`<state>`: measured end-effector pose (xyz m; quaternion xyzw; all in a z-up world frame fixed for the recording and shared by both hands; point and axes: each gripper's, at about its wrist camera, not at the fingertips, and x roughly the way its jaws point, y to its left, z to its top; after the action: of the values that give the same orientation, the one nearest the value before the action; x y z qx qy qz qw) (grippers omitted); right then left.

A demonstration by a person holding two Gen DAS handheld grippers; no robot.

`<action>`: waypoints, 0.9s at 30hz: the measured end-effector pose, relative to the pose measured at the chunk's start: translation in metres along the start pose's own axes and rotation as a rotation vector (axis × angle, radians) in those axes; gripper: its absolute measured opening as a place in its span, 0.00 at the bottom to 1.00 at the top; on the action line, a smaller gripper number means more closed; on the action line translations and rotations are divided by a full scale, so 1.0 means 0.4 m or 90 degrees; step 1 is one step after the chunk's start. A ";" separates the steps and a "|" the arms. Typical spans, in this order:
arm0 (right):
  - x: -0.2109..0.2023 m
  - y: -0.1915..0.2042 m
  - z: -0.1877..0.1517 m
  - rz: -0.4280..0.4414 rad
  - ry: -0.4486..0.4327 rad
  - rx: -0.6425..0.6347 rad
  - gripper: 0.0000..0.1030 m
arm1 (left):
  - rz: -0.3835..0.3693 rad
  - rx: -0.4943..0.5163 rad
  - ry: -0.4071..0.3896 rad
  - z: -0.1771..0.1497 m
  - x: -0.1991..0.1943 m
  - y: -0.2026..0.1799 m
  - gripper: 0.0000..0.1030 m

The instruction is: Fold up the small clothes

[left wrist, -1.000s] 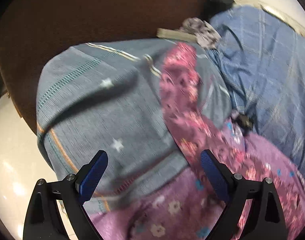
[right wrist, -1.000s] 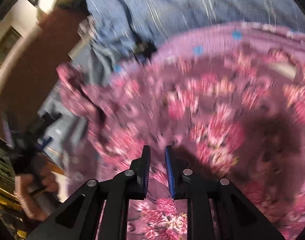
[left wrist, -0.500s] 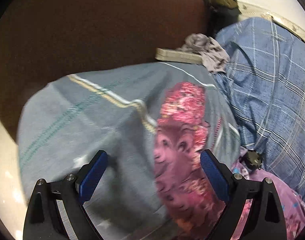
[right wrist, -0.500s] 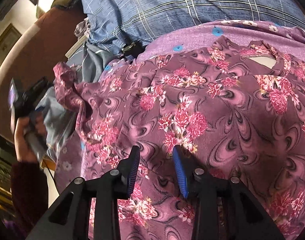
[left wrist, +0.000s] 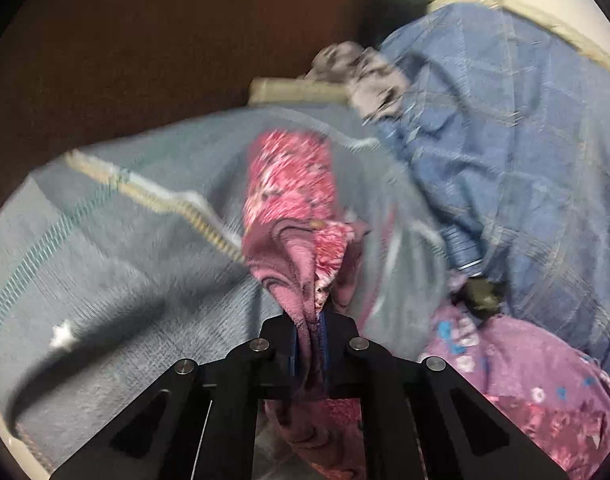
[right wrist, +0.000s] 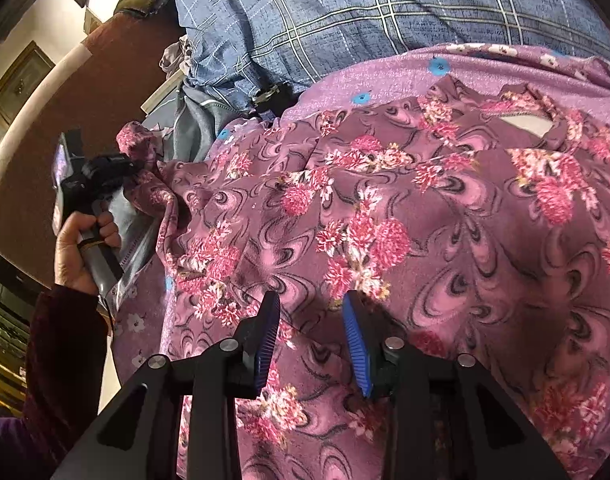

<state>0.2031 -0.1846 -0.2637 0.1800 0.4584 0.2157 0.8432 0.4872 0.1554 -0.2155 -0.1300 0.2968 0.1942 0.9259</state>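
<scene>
A purple garment with pink flowers [right wrist: 385, 216] lies spread on a lilac sheet [right wrist: 385, 76]. My left gripper [left wrist: 309, 336] is shut on a bunched sleeve or corner of that floral garment [left wrist: 293, 208] and holds it up over a grey cloth [left wrist: 117, 264]. In the right wrist view the left gripper [right wrist: 93, 176] shows at the garment's left edge, held by a hand. My right gripper [right wrist: 311, 340] is open just above the garment's middle front, with the cloth between and below its blue pads.
A blue checked blanket [right wrist: 345, 12] lies bunched at the back, also in the left wrist view [left wrist: 505, 152]. A small grey crumpled cloth [left wrist: 365, 76] and a flat pale object [left wrist: 293, 90] lie by a brown headboard [left wrist: 145, 48]. A small dark object [right wrist: 269, 94] sits at the blanket's edge.
My left gripper has closed on the floral garment's end, having been wide open. My right gripper has opened from nearly shut and rests over the garment.
</scene>
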 end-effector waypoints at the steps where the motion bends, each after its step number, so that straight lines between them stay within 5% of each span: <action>1: -0.010 0.000 0.002 -0.005 -0.007 -0.002 0.31 | -0.019 0.016 -0.022 0.004 -0.029 -0.017 0.06; 6: -0.101 -0.025 0.029 -0.029 -0.091 0.013 0.34 | -0.161 0.138 -0.087 -0.026 -0.186 -0.170 0.07; 12: -0.212 -0.125 0.055 -0.043 -0.190 0.112 0.36 | -0.376 0.315 -0.083 -0.193 -0.359 -0.416 0.09; 14: -0.245 -0.176 0.058 -0.050 -0.219 0.152 0.36 | -0.458 0.392 -0.055 -0.268 -0.402 -0.495 0.14; 17: -0.290 -0.251 0.055 -0.058 -0.254 0.222 0.39 | -0.541 0.492 -0.048 -0.334 -0.449 -0.544 0.46; 19: -0.304 -0.296 0.049 -0.019 -0.262 0.270 0.48 | -0.559 0.493 -0.103 -0.325 -0.475 -0.516 0.66; 23: -0.286 -0.311 0.058 0.013 -0.236 0.289 0.59 | -0.599 0.323 -0.084 -0.205 -0.408 -0.403 0.76; 25: -0.274 -0.311 0.066 -0.022 -0.212 0.290 0.59 | -0.540 0.251 -0.057 -0.172 -0.347 -0.351 0.75; 27: -0.264 -0.322 0.068 -0.045 -0.191 0.297 0.59 | -0.424 0.236 -0.047 -0.169 -0.278 -0.314 0.74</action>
<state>0.2005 -0.3519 -0.2409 0.3834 0.3714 0.0459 0.8444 0.4251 -0.0119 -0.1867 -0.0425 0.2350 -0.1700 0.9561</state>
